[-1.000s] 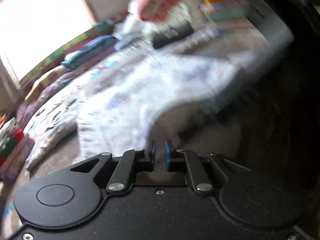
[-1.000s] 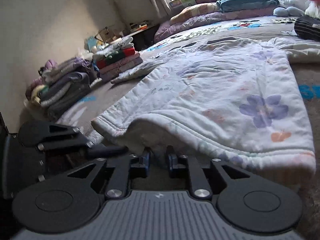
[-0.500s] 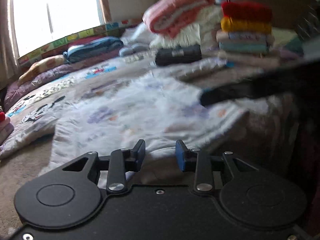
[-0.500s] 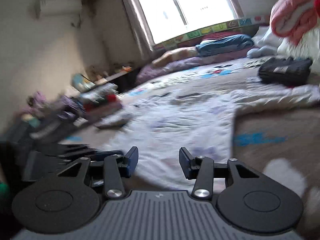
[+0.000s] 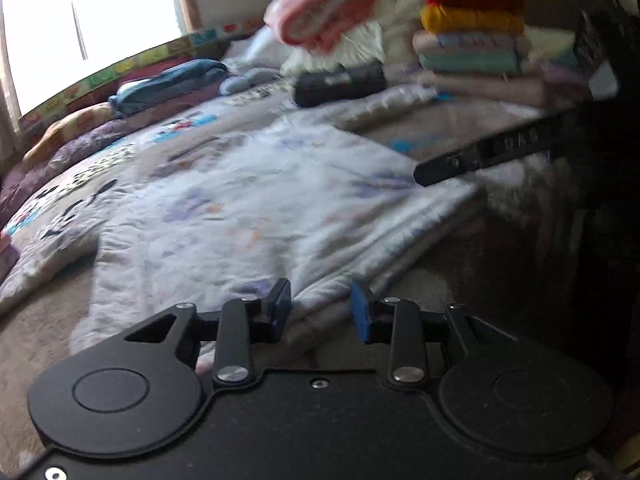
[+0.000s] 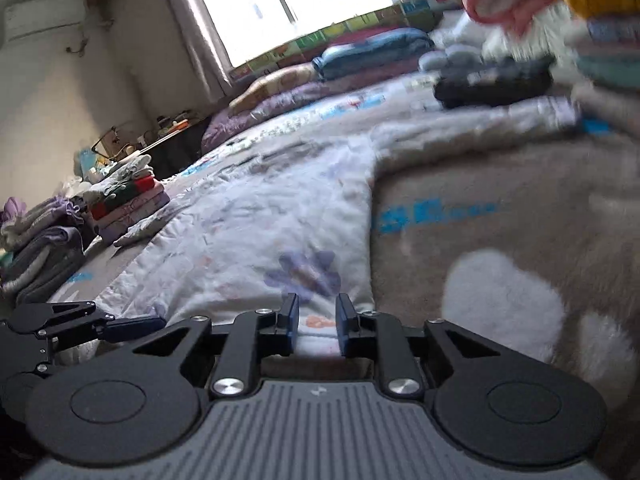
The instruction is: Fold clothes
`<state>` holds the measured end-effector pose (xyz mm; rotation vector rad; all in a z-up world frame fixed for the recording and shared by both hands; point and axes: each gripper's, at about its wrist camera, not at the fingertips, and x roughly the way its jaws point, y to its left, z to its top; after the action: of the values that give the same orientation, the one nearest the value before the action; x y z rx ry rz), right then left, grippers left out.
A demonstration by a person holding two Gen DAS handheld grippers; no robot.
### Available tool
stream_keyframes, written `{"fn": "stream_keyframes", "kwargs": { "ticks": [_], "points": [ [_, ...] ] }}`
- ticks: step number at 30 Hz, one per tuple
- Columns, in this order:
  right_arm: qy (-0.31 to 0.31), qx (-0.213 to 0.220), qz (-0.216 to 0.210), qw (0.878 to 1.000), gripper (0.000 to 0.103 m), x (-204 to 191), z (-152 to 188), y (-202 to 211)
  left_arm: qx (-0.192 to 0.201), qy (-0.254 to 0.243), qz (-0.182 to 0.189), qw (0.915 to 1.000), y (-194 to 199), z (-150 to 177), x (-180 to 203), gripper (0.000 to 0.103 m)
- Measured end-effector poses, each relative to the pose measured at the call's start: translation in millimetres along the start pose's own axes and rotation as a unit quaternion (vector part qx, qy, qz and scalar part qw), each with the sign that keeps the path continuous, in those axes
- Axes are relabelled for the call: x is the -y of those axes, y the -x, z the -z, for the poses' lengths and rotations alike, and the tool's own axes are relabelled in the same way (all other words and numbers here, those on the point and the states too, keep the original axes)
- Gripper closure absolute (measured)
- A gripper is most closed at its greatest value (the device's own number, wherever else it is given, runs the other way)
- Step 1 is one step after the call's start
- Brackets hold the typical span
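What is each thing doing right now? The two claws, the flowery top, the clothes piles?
Left claw: open, holding nothing.
Right claw: open, at the top's edge.
Flowery top: spread flat on the bed, sleeves out.
Colourful pile: folded, stacked.
Pile by the wall: folded, stacked.

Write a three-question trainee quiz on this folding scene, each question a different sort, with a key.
1. True or false: the left tongs are clamped on the floral garment.
2. Multiple choice: in the left wrist view, what tops the folded stack at the far right of the bed? A) a red piece B) a black piece C) a blue pillow
3. Fill in: the right tongs hover at the garment's near edge, by a printed ______ flower.

Key: 1 false, both pairs of tongs stand open and hold nothing. 2 A. 3 purple.
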<state>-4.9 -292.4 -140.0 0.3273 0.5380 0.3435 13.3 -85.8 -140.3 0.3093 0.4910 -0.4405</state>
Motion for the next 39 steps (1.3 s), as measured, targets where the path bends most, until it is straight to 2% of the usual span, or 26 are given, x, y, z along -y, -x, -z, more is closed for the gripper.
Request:
{"fn": "stream_keyframes", "kwargs": {
  "ticks": [3, 6, 8, 10, 12, 14, 16, 18, 19, 21, 22, 25, 27, 28, 29, 30, 31, 32, 33, 35, 36, 39],
  "points": [
    [0.042, 0.014, -0.001, 0.999, 0.079, -13, -5, -2, 0.035, 0.052, -0.047, 0.9969, 18, 0, -26, 0.071],
    [0.085, 0.009, -0.007, 0.996, 0.078, -31, -5, -9, 0.052, 0.117, -0.097, 0.9870, 29, 3, -56, 0.071],
    [0.104, 0.003, -0.019, 0.994, 0.077, -43, -4, -14, 0.027, 0.163, -0.100, 0.9812, 26, 11, -77, 0.071],
    [0.115, -0.005, -0.029, 0.993, 0.074, -51, -4, -21, -0.039, 0.198, -0.076, 0.9765, 8, 22, -91, 0.071],
    [0.121, -0.028, -0.028, 0.992, 0.072, -57, -2, -32, -0.057, 0.215, -0.066, 0.9727, 1, 29, -96, 0.071],
    [0.114, -0.065, -0.025, 0.991, 0.068, -55, 3, -44, -0.040, 0.222, -0.062, 0.9724, 8, 26, -98, 0.071],
    [0.105, -0.065, -0.022, 0.992, 0.068, -56, 0, -43, -0.007, 0.216, -0.070, 0.9739, 17, 23, -97, 0.071],
    [0.108, -0.058, -0.018, 0.992, 0.068, -58, -1, -38, 0.012, 0.226, -0.079, 0.9710, 18, 21, -100, 0.071],
    [0.111, -0.053, -0.015, 0.992, 0.068, -59, -1, -35, 0.005, 0.238, -0.074, 0.9683, 14, 22, -103, 0.071],
    [0.110, -0.047, -0.008, 0.993, 0.068, -58, 0, -33, -0.053, 0.257, -0.052, 0.9635, -7, 29, -110, 0.071],
    [0.109, -0.046, -0.004, 0.993, 0.068, -57, -1, -33, -0.065, 0.262, -0.048, 0.9618, -11, 32, -111, 0.071],
    [0.103, -0.041, 0.006, 0.994, 0.069, -52, -1, -33, -0.029, 0.276, -0.052, 0.9593, 1, 21, -115, 0.071],
    [0.102, -0.035, 0.012, 0.994, 0.069, -50, -2, -32, -0.001, 0.280, -0.067, 0.9578, 6, 18, -116, 0.066],
    [0.115, -0.014, 0.009, 0.993, 0.068, -53, -4, -26, -0.008, 0.284, -0.067, 0.9565, 2, 19, -117, 0.058],
    [0.121, 0.007, 0.009, 0.993, 0.068, -54, -5, -21, -0.030, 0.289, -0.059, 0.9549, -6, 22, -119, 0.053],
    [0.125, 0.022, 0.011, 0.992, 0.067, -53, -6, -18, -0.053, 0.295, -0.051, 0.9526, -15, 25, -121, 0.053],
    [0.116, 0.012, 0.016, 0.993, 0.063, -47, -4, -22, -0.062, 0.292, -0.050, 0.9531, -19, 26, -121, 0.053],
    [0.108, 0.002, 0.021, 0.994, 0.055, -41, -2, -26, -0.057, 0.288, -0.052, 0.9545, -17, 23, -120, 0.053],
    [0.100, -0.008, 0.026, 0.995, 0.054, -34, -1, -29, -0.053, 0.289, -0.053, 0.9544, -13, 17, -120, 0.053],
    [0.083, -0.026, 0.034, 0.996, 0.055, -23, 1, -36, -0.017, 0.284, -0.064, 0.9565, -2, 8, -122, 0.053],
    [0.078, -0.026, 0.032, 0.996, 0.055, -23, -2, -33, -0.002, 0.281, -0.071, 0.9571, 2, 4, -124, 0.053],
    [0.090, 0.010, 0.030, 0.995, 0.055, -25, -3, -21, 0.007, 0.282, -0.078, 0.9561, -5, -6, -134, 0.053]
  ]
}}
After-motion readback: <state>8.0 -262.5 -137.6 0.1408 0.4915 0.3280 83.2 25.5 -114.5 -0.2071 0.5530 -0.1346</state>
